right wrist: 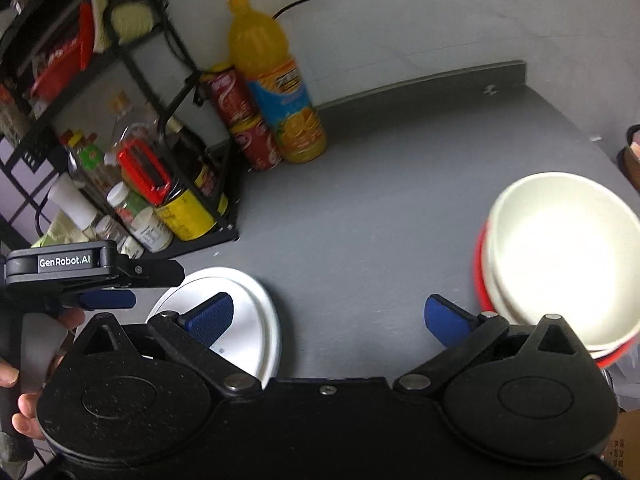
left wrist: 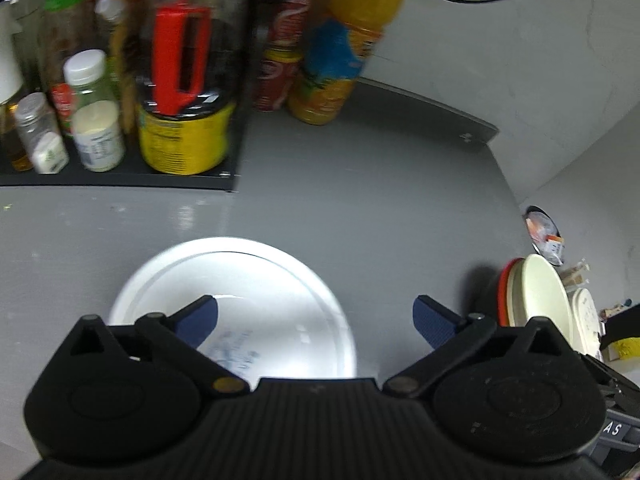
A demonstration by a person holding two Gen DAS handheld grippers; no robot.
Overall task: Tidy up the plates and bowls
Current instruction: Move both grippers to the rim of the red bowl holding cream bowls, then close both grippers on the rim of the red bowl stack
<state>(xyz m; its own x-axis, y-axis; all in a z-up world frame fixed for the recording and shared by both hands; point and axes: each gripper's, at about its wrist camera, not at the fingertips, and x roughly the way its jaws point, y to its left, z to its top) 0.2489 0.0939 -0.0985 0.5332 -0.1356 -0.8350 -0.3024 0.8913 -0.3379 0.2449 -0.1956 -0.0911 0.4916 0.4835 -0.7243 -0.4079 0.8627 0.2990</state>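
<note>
A grey bench [left wrist: 360, 184] fills both wrist views. The left gripper [left wrist: 316, 320] is spread wide and holds nothing; it is above the near part of a white plate [left wrist: 248, 280] that lies flat on the bench. In the right wrist view the same white plate [right wrist: 248, 320] sits at the lower left, with the left gripper [right wrist: 108, 299] seen side-on beside it. The right gripper [right wrist: 328, 318] is also wide apart and empty, over bare bench between the plate and a stack of bowls [right wrist: 560, 256]. That stack stands at the right: cream bowls nested inside a red one. At the back, an orange juice bottle [right wrist: 276, 92] stands just beside red cans [right wrist: 244, 120], next to a black rack [right wrist: 224, 208] of bottles and jars.
</note>
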